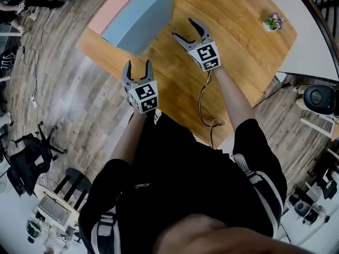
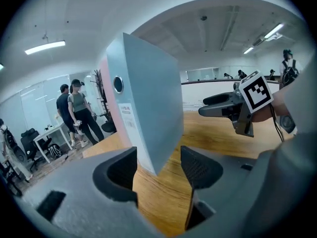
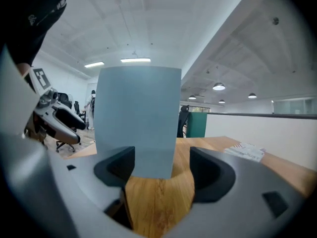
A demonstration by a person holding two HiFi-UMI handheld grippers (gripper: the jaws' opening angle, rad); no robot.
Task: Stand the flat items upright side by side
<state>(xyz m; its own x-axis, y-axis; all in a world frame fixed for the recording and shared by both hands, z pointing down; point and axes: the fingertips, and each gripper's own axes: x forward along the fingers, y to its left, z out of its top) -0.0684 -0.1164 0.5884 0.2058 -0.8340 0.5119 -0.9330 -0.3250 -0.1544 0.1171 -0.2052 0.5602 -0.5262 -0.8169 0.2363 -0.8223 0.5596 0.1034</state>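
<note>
A blue-grey binder (image 1: pixel 140 17) stands upright on the wooden table (image 1: pixel 238 46), with a pink binder (image 1: pixel 114 4) upright against its far side. My left gripper (image 1: pixel 138 65) is open and hovers just short of the blue-grey binder's near corner. In the left gripper view the binder (image 2: pixel 148 98) fills the gap ahead of the jaws (image 2: pixel 156 170), its spine with a round hole turned left and a pink sliver (image 2: pixel 104 83) behind it. My right gripper (image 1: pixel 184 28) is open beside the binder's right edge. In the right gripper view the binder's face (image 3: pixel 138 118) stands just beyond the open jaws (image 3: pixel 158 170).
A small potted plant (image 1: pixel 273 21) sits at the table's far right and printed papers (image 3: pixel 245 151) lie at the far edge. A cable (image 1: pixel 204 105) hangs off the near edge. People (image 2: pixel 74 113) stand beyond the table, and office chairs (image 1: pixel 32 157) are on the floor to the left.
</note>
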